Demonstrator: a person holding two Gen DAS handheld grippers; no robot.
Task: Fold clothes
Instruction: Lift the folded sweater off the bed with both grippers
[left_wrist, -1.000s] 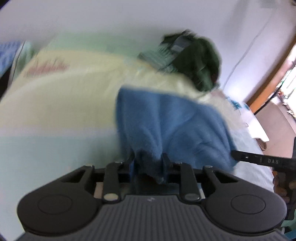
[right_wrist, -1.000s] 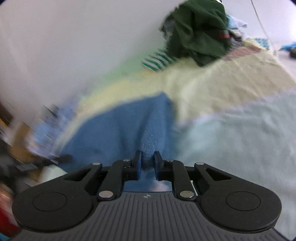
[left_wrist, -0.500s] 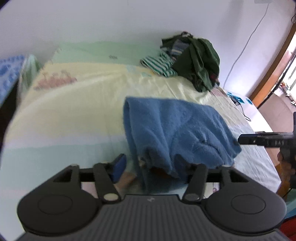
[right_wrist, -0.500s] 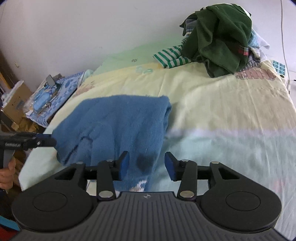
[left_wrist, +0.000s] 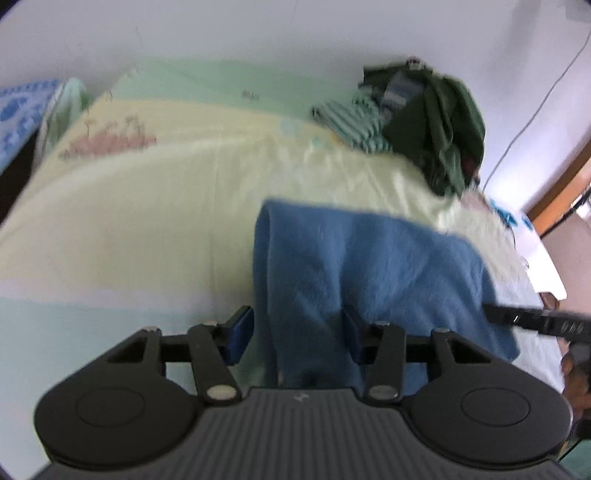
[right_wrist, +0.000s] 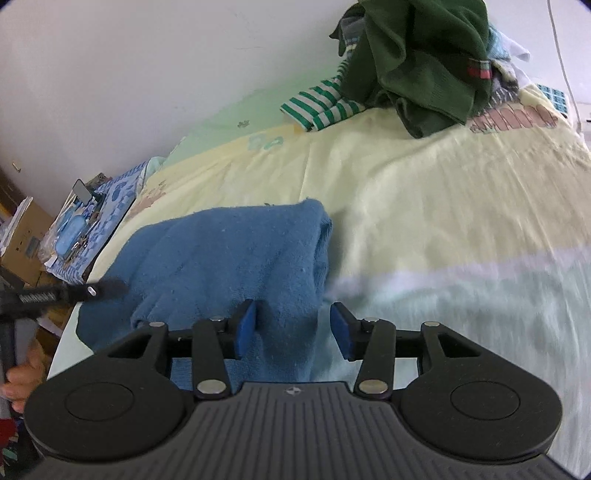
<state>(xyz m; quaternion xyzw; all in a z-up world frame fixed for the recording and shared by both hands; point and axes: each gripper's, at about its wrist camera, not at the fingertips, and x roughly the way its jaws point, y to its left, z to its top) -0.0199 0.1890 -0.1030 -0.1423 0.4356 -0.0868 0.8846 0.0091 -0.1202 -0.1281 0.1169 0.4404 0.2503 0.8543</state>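
Both sets of fingers stood apart, nothing clamped. Left gripper (left_wrist: 297, 334): after springing open, jaws had just eased back in a bit, with a fold of the blue towel (left_wrist: 369, 266) lying loose between them, pads not pressing. Right gripper (right_wrist: 293, 328): jaws parted and steady, the towel's near right edge between them, left pad (right_wrist: 245, 328) just beside the cloth, right pad clear of it. Towel lay roughly folded on the yellow-and-green bedsheet (right_wrist: 443, 192), near the front edge of the bed. Dark green garment (right_wrist: 424, 62) and a green-striped one (right_wrist: 325, 105) were piled at the far side by the wall, well apart from the towel. Left view was motion-blurred. A hand (right_wrist: 26, 373) on the left gripper's handle showed in the right view.
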